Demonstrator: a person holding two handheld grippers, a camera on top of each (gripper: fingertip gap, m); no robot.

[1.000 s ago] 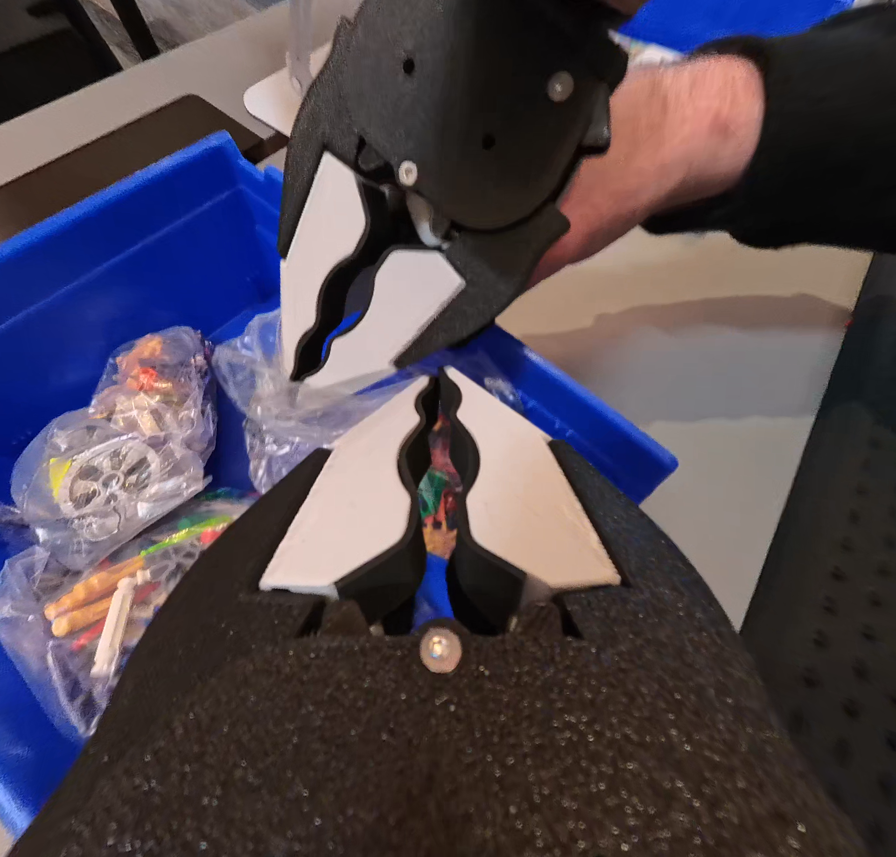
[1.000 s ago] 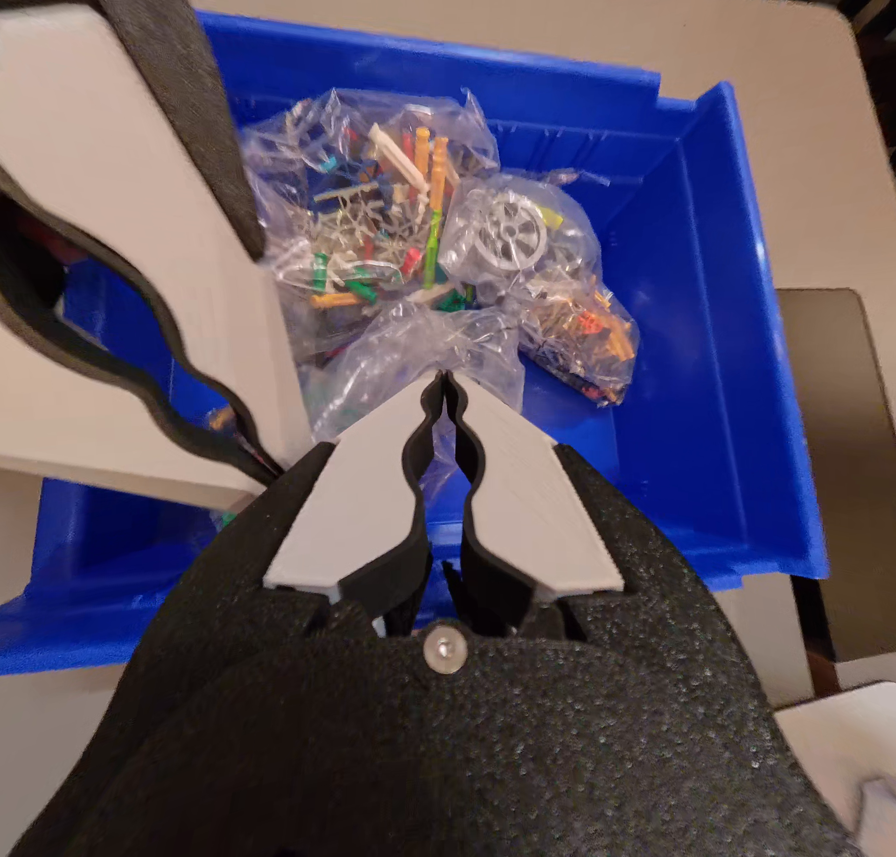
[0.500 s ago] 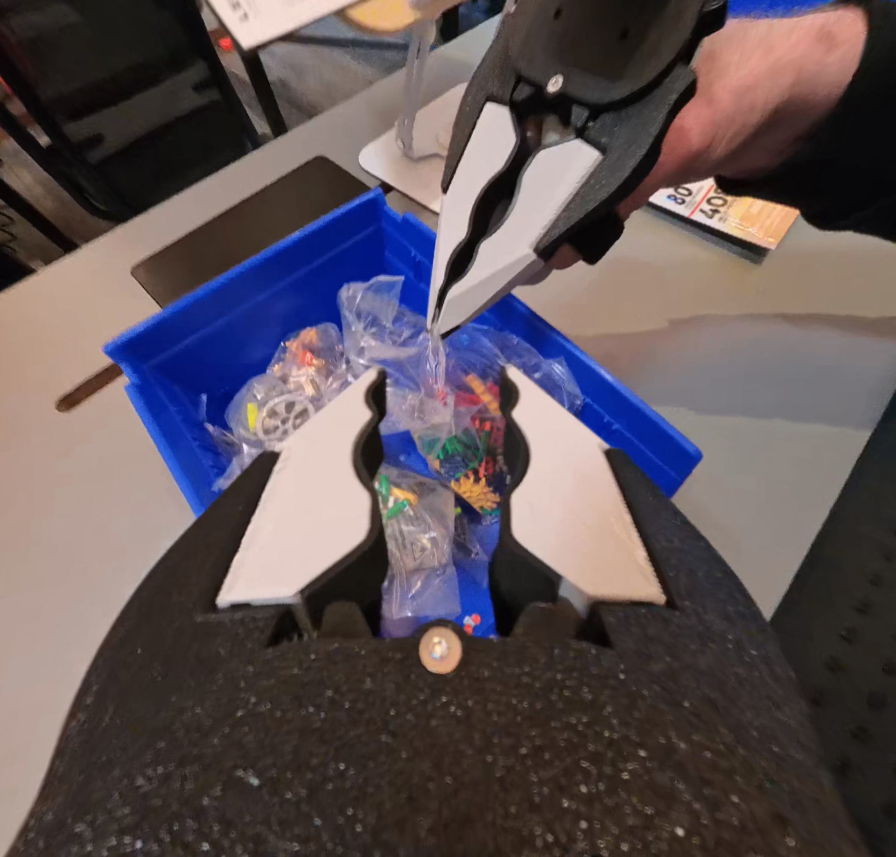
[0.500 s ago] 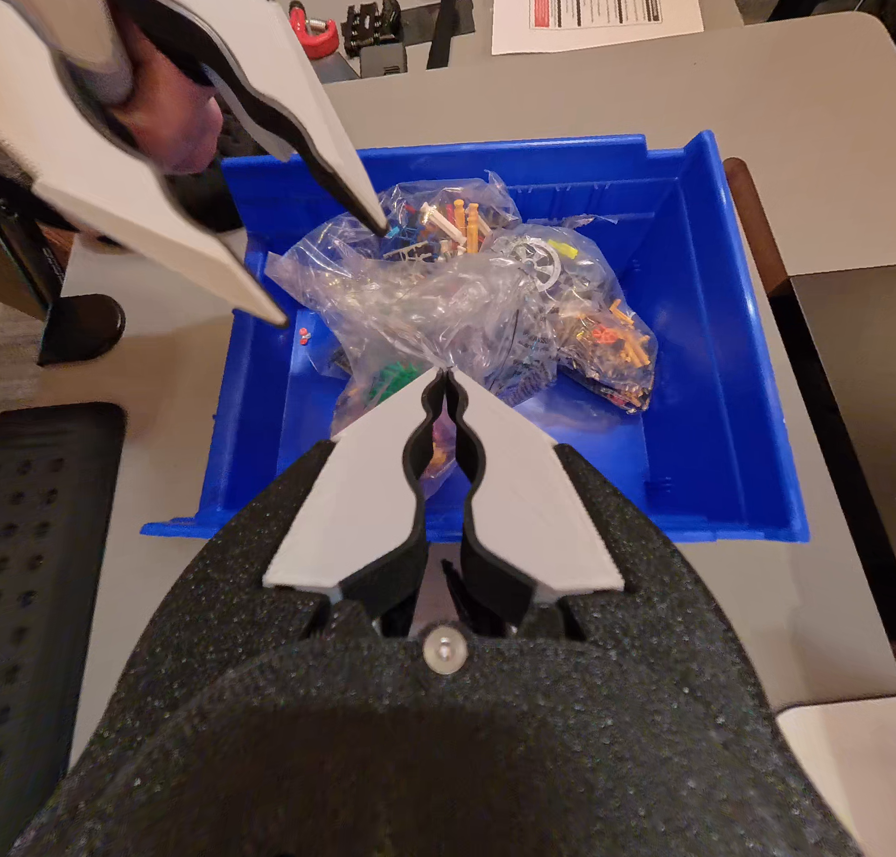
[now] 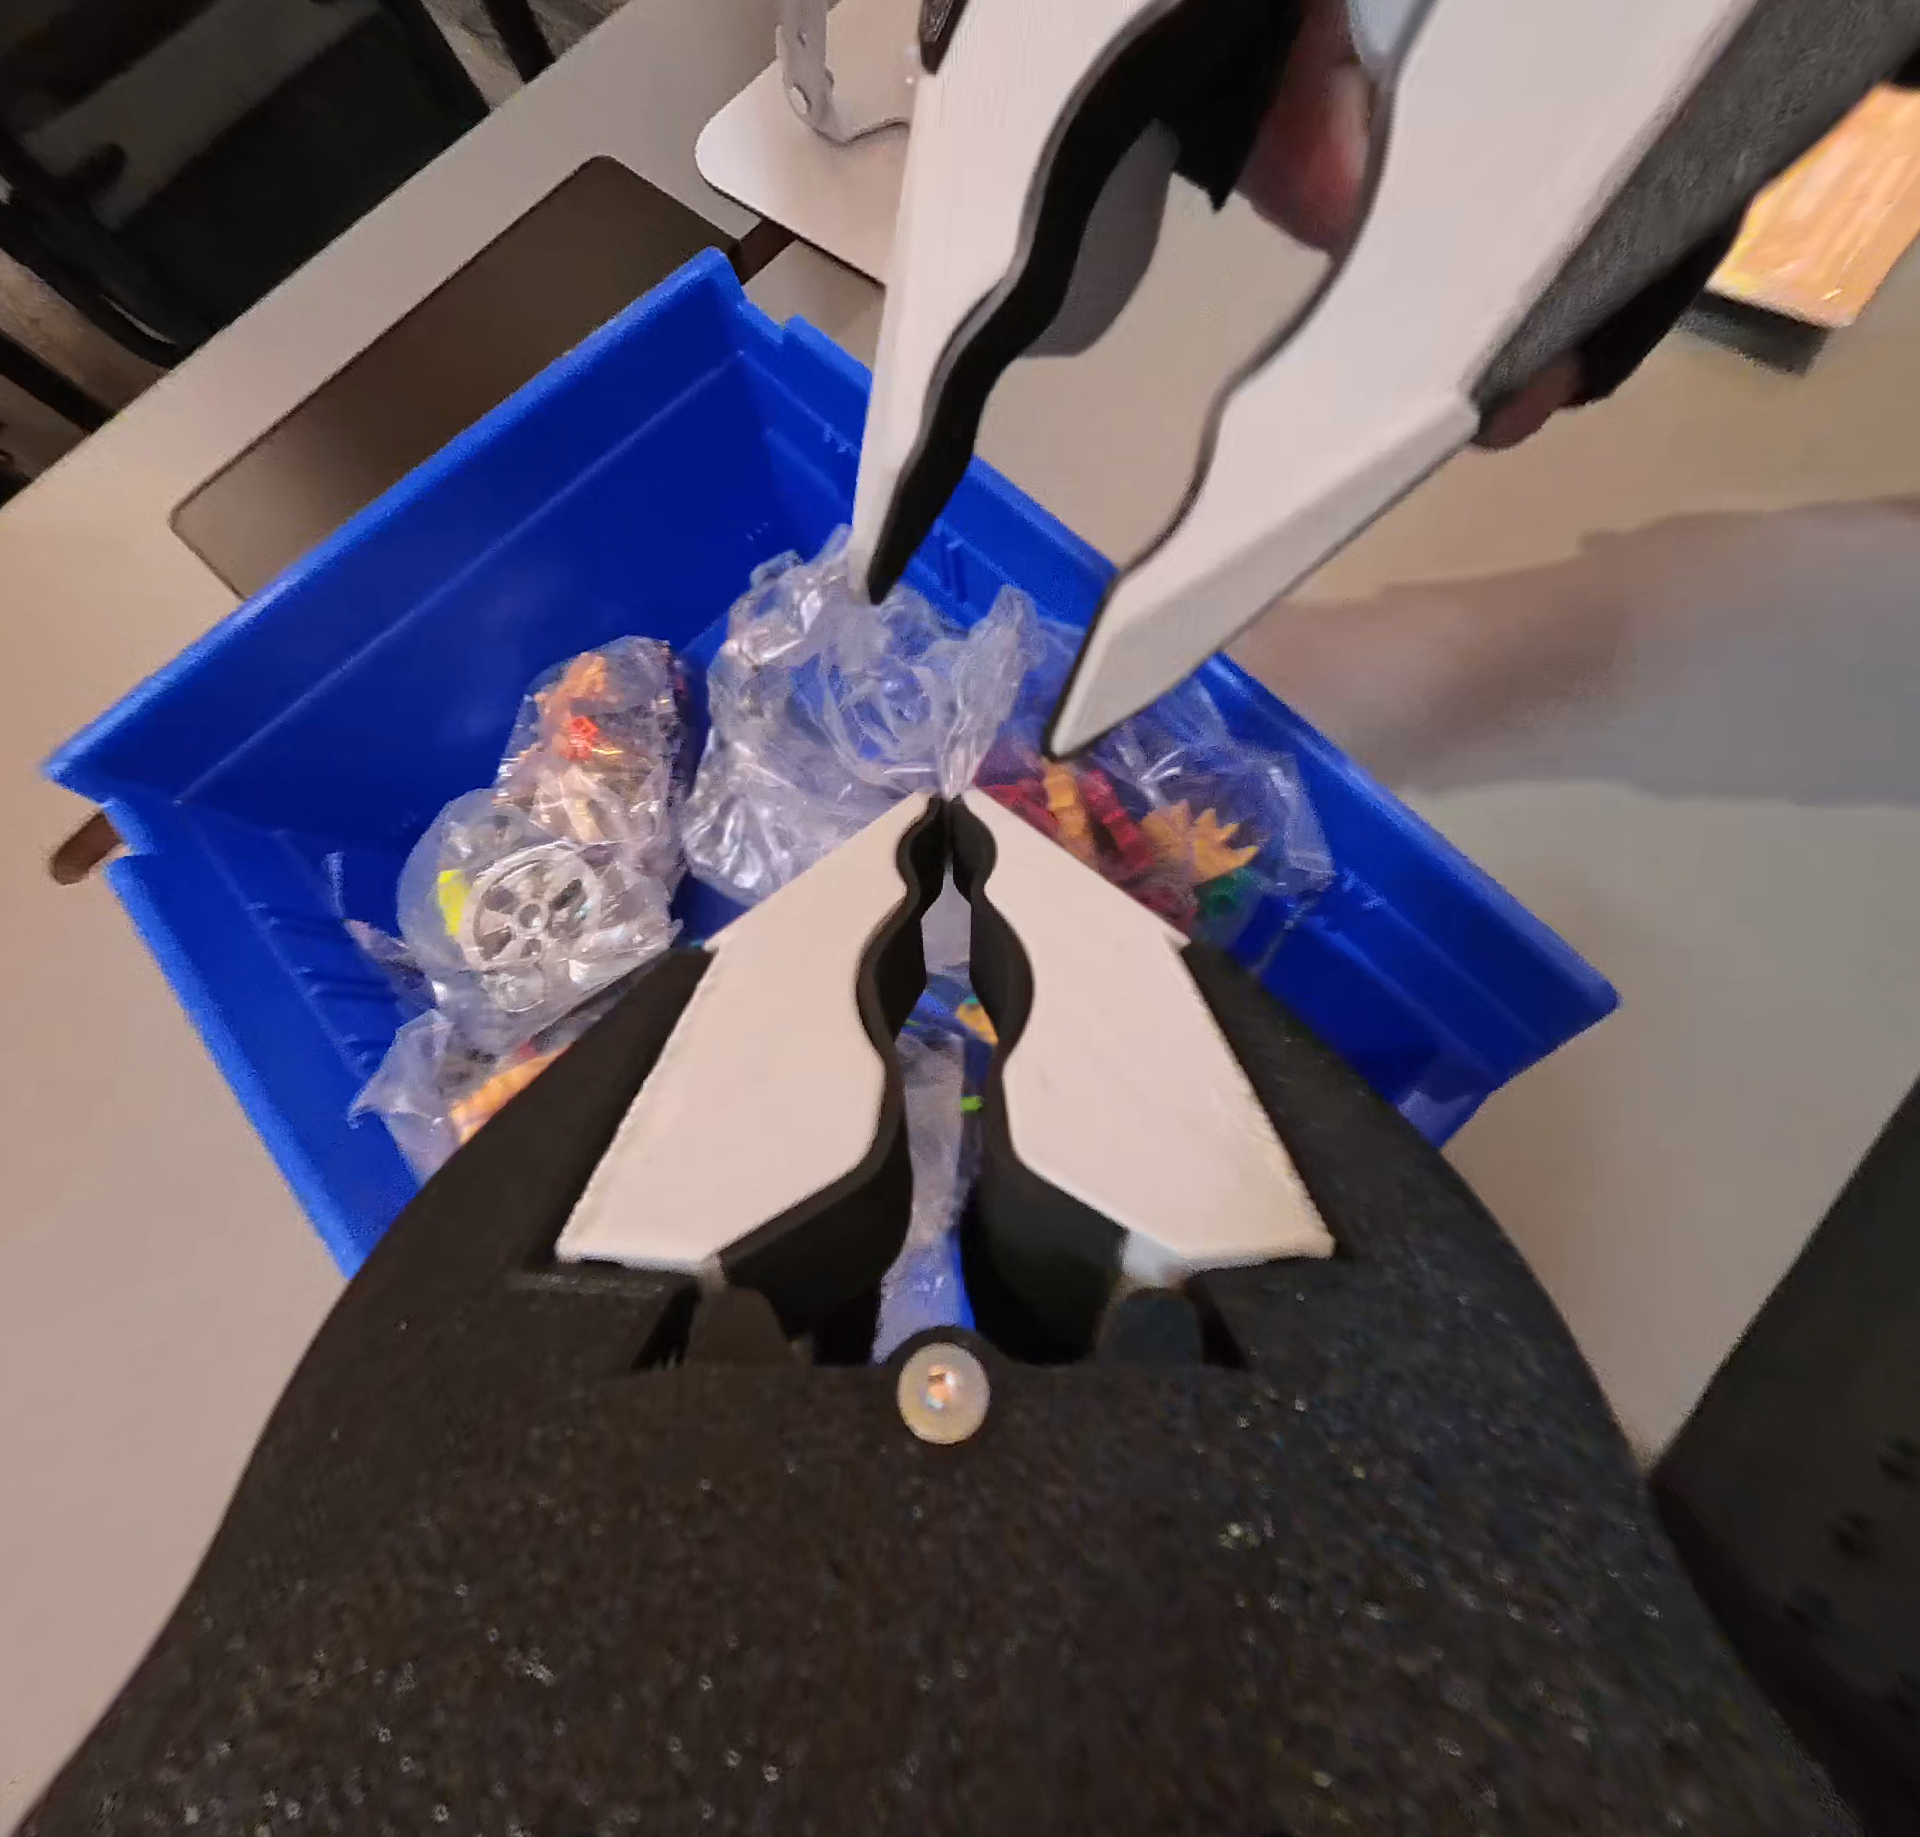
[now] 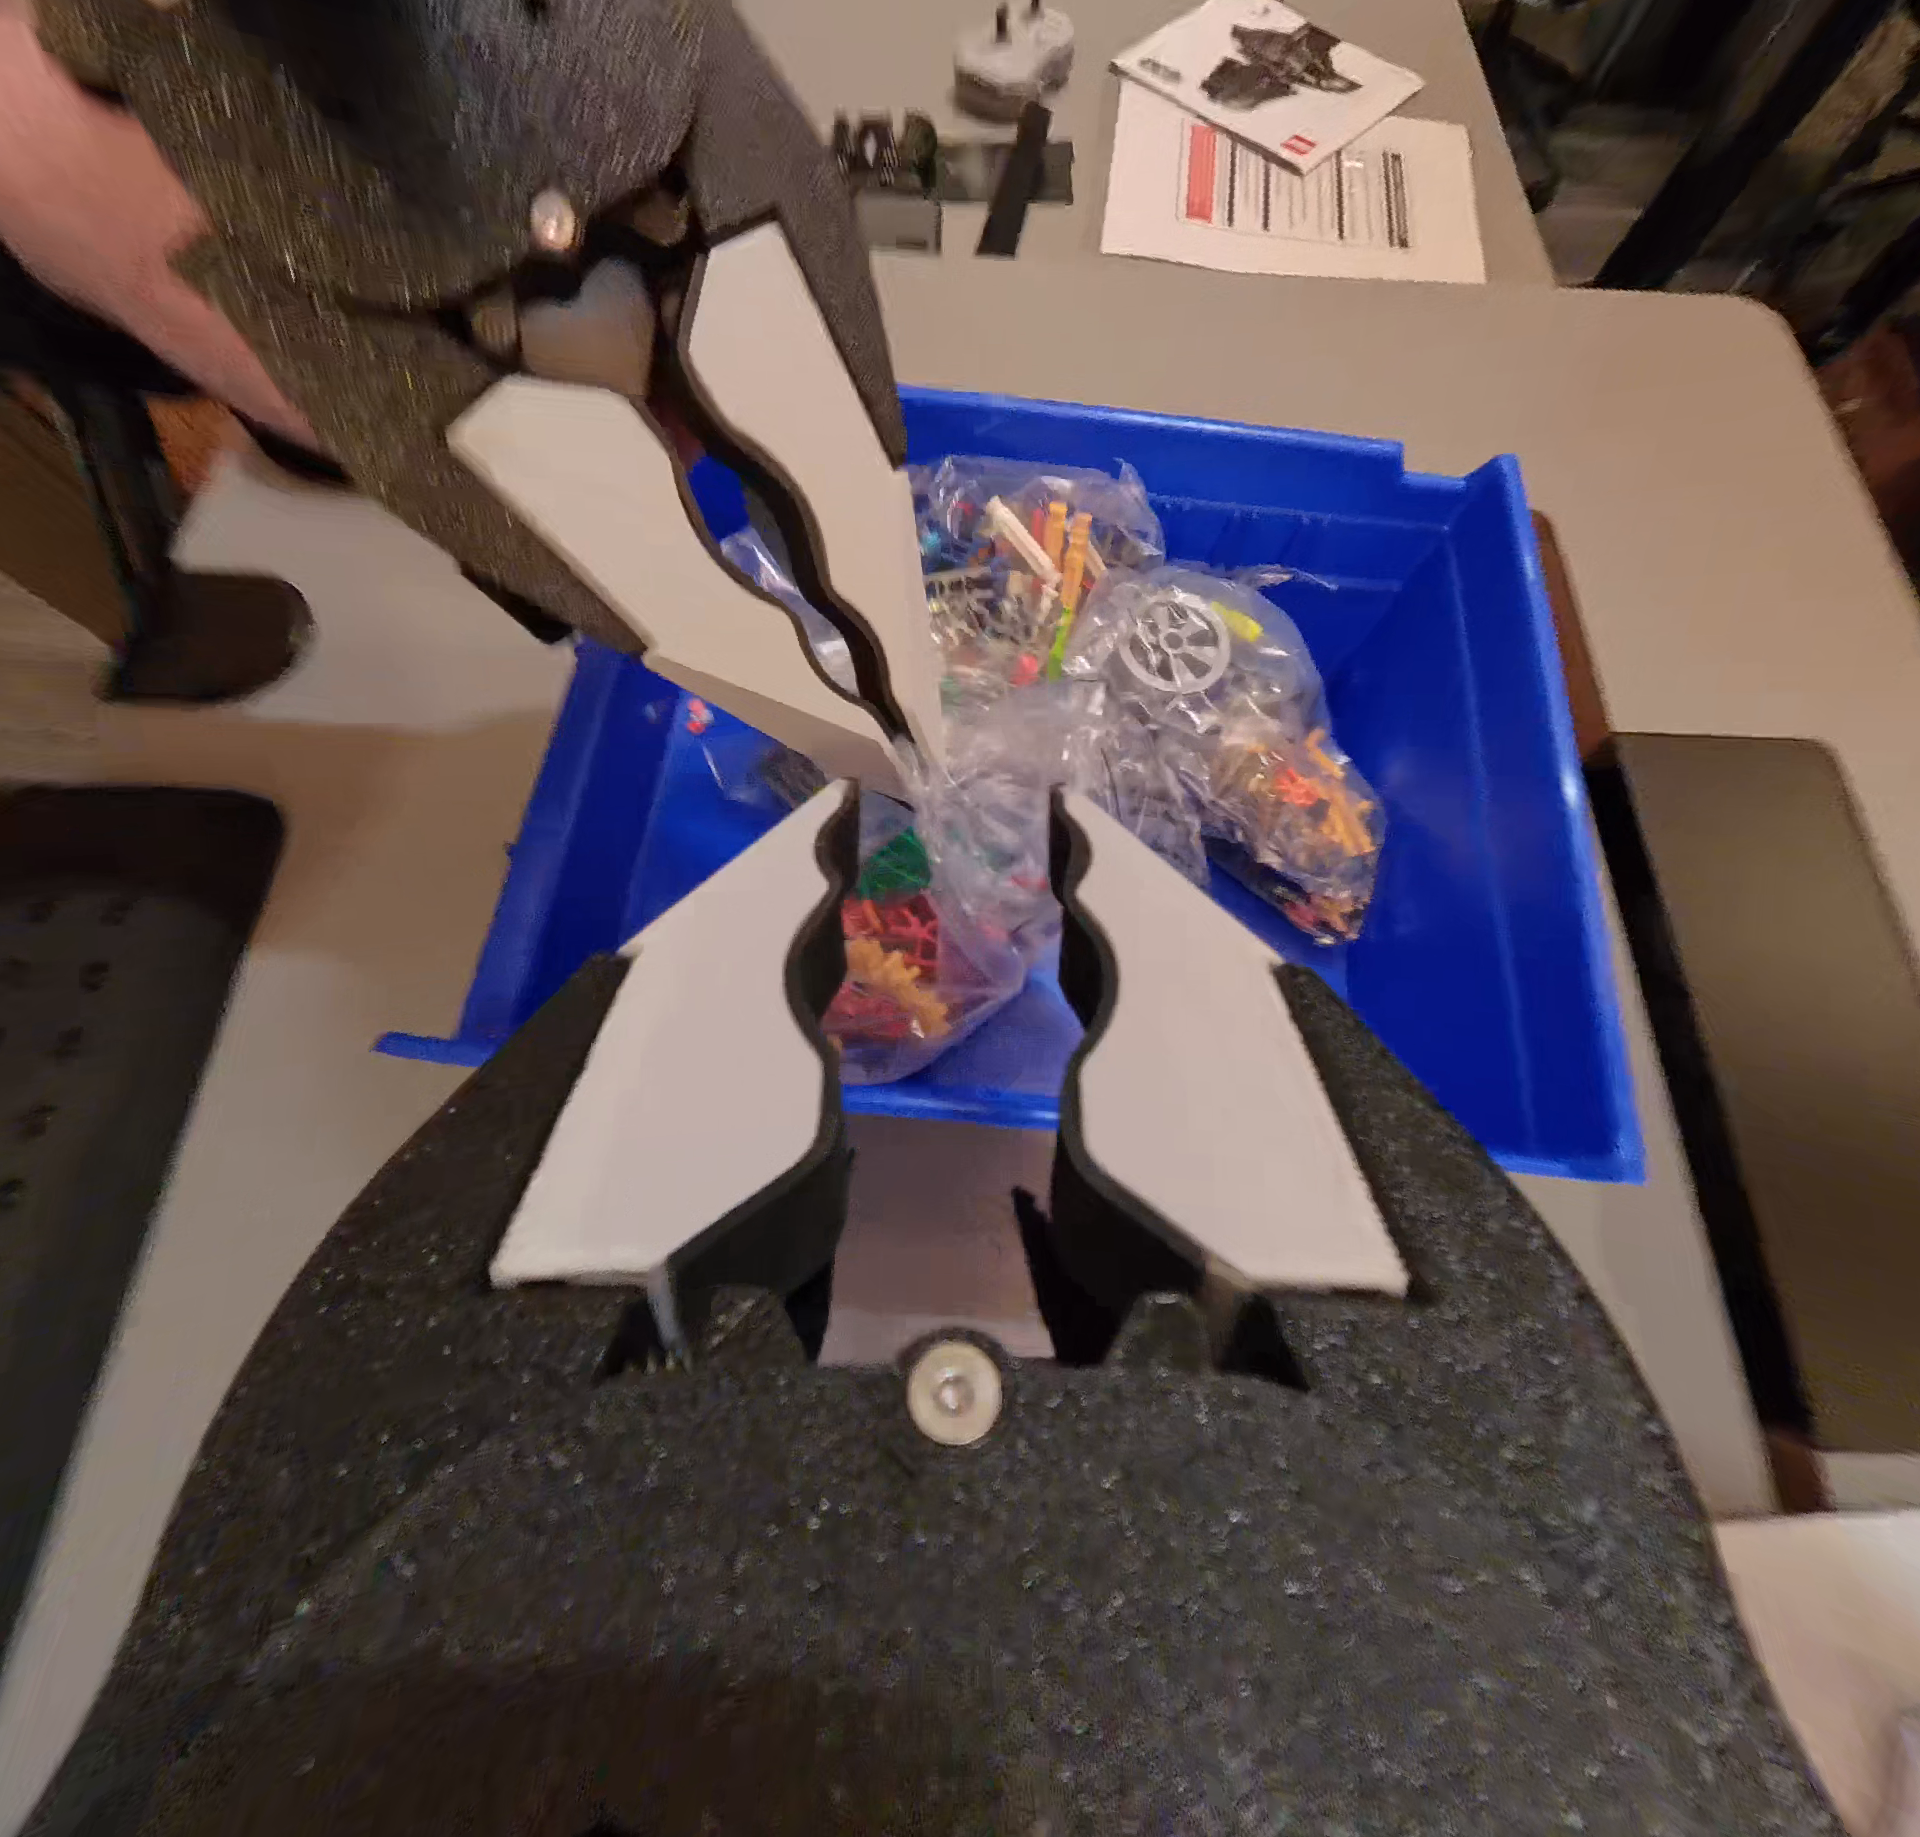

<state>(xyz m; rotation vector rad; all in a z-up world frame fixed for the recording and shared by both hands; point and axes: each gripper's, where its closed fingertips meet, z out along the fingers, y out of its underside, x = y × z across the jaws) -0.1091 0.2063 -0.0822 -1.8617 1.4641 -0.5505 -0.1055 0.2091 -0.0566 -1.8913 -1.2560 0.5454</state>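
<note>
A blue bin point(image 5: 520, 561) on the table holds several clear plastic bags of small coloured parts. My left gripper point(image 5: 940, 798) is shut on the crumpled top of one clear bag point(image 5: 935, 727). The right wrist view shows the same pinch by the left gripper point(image 6: 902, 748), with that bag point(image 6: 935, 935) of green, red and yellow pieces hanging below it over the bin point(image 6: 1475, 852). My right gripper point(image 6: 953, 793) is open, its fingers standing on either side of the bag without pressing on it. It also shows in the left wrist view point(image 5: 977, 665), open above the bags.
A bag with a grey wheel point(image 6: 1184, 644) and a bag of orange pieces point(image 6: 1299, 811) lie in the bin. Papers point(image 6: 1288, 177) and a white plug point(image 6: 1013, 47) lie beyond it. A black mat point(image 6: 104, 1008) is at the left, and a dark panel point(image 6: 1766, 1060) at the right. Only a small space, under 4 cm, lies between the two pairs of fingers.
The right gripper was shut on the bag's top and has opened. The left gripper opened half a second ago and has since shut on the bag's top, taking it over.
</note>
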